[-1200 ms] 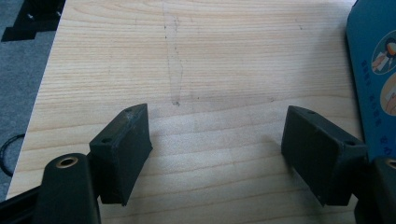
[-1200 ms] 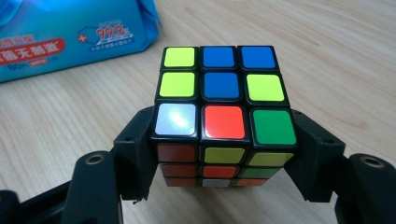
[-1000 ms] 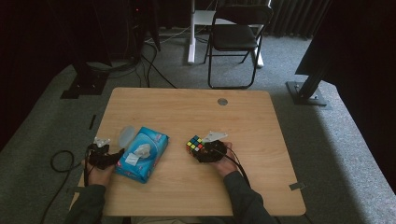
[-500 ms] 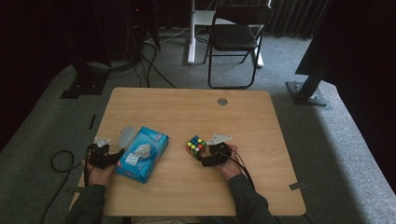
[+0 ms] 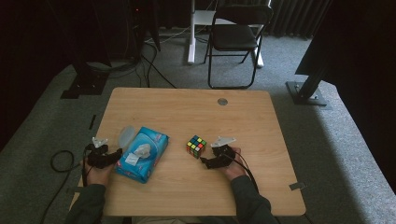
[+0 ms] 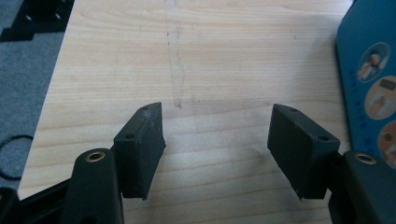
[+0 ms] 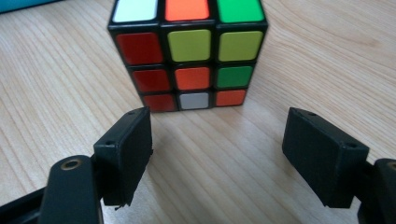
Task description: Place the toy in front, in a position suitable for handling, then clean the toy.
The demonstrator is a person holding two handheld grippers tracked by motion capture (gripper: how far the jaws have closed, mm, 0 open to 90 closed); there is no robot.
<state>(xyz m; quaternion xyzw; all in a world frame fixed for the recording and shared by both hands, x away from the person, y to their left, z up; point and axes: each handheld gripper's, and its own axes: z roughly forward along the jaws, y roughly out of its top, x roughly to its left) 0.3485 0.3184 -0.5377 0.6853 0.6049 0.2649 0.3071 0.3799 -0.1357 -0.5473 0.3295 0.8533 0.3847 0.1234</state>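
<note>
Facing puzzle cube (image 7: 189,56), right hand-held gripper (image 7: 219,154) gaping, clear of it.

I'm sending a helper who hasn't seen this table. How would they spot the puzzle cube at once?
On the wooden table, look right of the blue tissue pack, near the middle. The puzzle cube sits just ahead of the right gripper, whose jaws stand open and clear of it. It alone is small, black-edged and covered in coloured squares.
</note>
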